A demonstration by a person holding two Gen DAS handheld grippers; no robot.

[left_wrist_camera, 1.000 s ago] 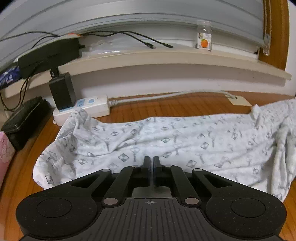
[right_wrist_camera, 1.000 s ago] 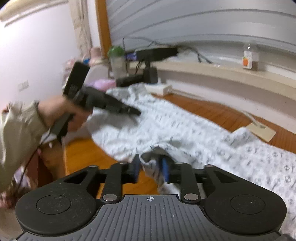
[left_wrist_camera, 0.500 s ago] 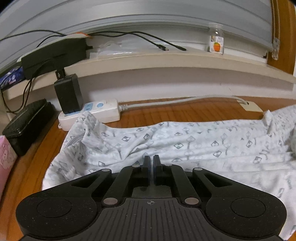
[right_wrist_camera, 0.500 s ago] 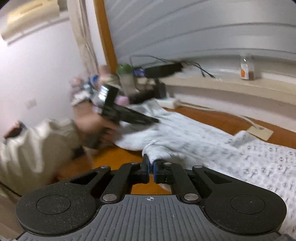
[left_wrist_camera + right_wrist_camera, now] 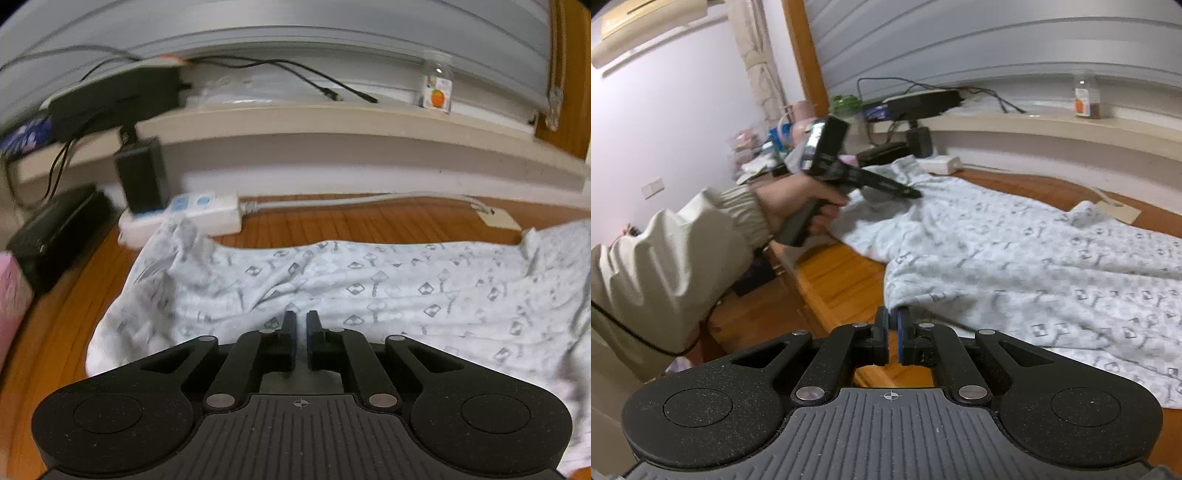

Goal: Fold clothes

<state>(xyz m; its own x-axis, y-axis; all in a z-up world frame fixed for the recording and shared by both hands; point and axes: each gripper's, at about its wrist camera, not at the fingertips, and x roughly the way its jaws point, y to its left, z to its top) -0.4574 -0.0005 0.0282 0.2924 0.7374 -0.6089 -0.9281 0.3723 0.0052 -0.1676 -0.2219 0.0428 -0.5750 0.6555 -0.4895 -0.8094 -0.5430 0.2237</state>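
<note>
A white garment [image 5: 369, 280] with a grey diamond print lies spread across the wooden table [image 5: 332, 225]. My left gripper [image 5: 302, 317] rests low on its near edge. Its jaws are opening a narrow gap, and pale cloth shows in that gap. In the right wrist view the same garment [image 5: 1015, 258] stretches to the right. A hand [image 5: 798, 199] holds the left gripper [image 5: 916, 194] with its tip on the far-left fold. My right gripper [image 5: 894, 314] is shut on a near corner of the garment, close to the table's front edge.
A white power strip [image 5: 184, 214] with a black adapter [image 5: 142, 181] sits just behind the garment's left end. A black case [image 5: 55, 229] lies at the far left. A small jar [image 5: 437, 92] and cables sit on the ledge. A beige sleeve [image 5: 683, 258] fills the left.
My right gripper closed on the garment's corner and moved sideways with it. The left gripper's jaws have parted a little. The cloth now lies flatter and more stretched.
</note>
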